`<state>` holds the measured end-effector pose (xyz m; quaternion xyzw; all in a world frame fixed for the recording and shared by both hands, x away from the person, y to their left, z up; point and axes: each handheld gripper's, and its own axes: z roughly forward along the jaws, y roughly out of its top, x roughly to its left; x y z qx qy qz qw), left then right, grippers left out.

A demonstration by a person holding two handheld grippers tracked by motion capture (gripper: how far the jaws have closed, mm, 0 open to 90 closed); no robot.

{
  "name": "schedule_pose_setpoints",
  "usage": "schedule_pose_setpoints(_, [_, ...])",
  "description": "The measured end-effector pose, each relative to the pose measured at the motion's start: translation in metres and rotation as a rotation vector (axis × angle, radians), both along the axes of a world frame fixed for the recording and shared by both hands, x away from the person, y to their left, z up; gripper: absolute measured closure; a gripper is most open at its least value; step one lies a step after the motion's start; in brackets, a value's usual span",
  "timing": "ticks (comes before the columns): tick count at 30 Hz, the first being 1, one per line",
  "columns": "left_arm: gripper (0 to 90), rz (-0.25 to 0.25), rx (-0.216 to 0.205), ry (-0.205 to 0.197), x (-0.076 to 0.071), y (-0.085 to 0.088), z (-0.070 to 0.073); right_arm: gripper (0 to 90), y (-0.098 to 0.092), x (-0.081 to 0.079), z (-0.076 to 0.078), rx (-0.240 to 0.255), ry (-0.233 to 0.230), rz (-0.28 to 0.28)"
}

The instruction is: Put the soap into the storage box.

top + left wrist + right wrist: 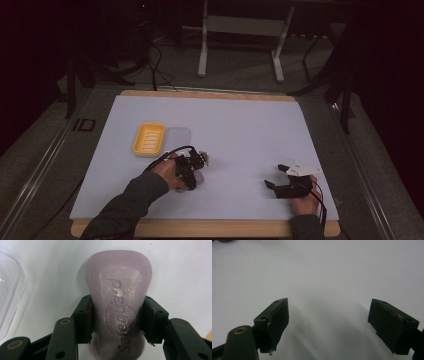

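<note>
Pale lilac soap bar (117, 305), embossed lettering on its face, lies flat on the white table sheet (240, 130) and sits clamped at its narrow waist between both pads of the left gripper (116, 320); pads press either flank; no earlier picture to compare. In the high view the left gripper (192, 167) stands just below and to the right of the yellow soap dish (148, 139); soap bar (199, 176) partly hidden under it; clear lid (177, 138) lies touching the dish's right side, its edge also at left in the left gripper view (11, 292). Right gripper (274, 176) rests well right of the dish, jaws wide apart over bare sheet (329, 277), nothing between them.
</note>
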<state>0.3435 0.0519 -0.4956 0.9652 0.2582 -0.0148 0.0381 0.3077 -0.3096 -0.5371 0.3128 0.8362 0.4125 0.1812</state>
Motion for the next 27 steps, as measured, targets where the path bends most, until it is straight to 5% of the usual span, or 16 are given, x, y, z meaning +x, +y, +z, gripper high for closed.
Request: schedule_pose_setpoints(27, [49.6, 0.041, -0.027, -0.020, 0.013, 0.021, 0.019, 16.9, 0.000, 0.000, 0.000, -0.001, 0.000, 0.000])
